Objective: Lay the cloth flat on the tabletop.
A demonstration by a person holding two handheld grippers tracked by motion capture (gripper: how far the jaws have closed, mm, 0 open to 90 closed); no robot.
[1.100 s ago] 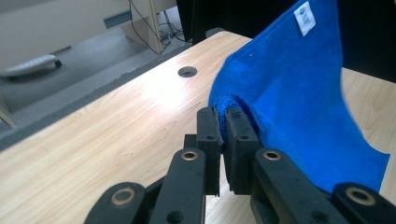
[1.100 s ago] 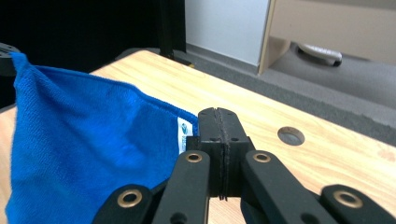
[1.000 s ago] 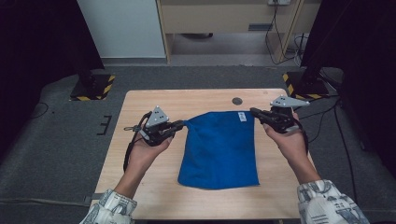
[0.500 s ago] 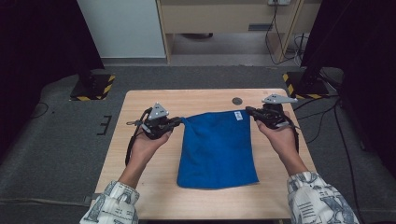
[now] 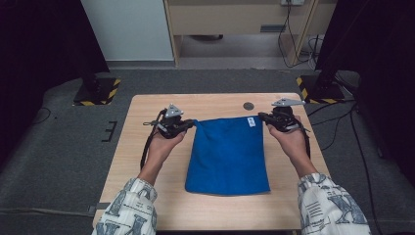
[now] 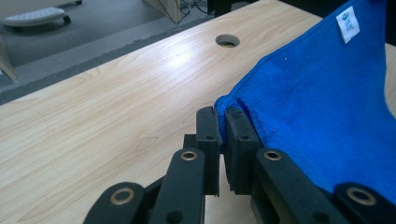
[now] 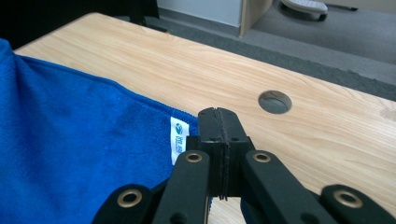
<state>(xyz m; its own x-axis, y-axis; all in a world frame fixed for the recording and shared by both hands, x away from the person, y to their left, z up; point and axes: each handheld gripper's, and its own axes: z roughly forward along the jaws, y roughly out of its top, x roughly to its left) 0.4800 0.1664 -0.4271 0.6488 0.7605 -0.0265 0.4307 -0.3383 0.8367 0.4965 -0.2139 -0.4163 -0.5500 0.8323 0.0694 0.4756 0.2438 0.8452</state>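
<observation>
Blue towel [image 5: 229, 152] corners pinched by both tools, label [image 7: 177, 140] beside right.

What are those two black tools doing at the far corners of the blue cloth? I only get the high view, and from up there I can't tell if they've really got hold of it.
Observer: The left gripper has a bunched corner of the blue cloth pinched between its jaws.
Operator: And the other one?
Observer: The right gripper has its jaws pressed together at the cloth's edge, right beside a white label.
Operator: What does the label say?
Observer: It carries a small round logo and some print too small to read.
</observation>
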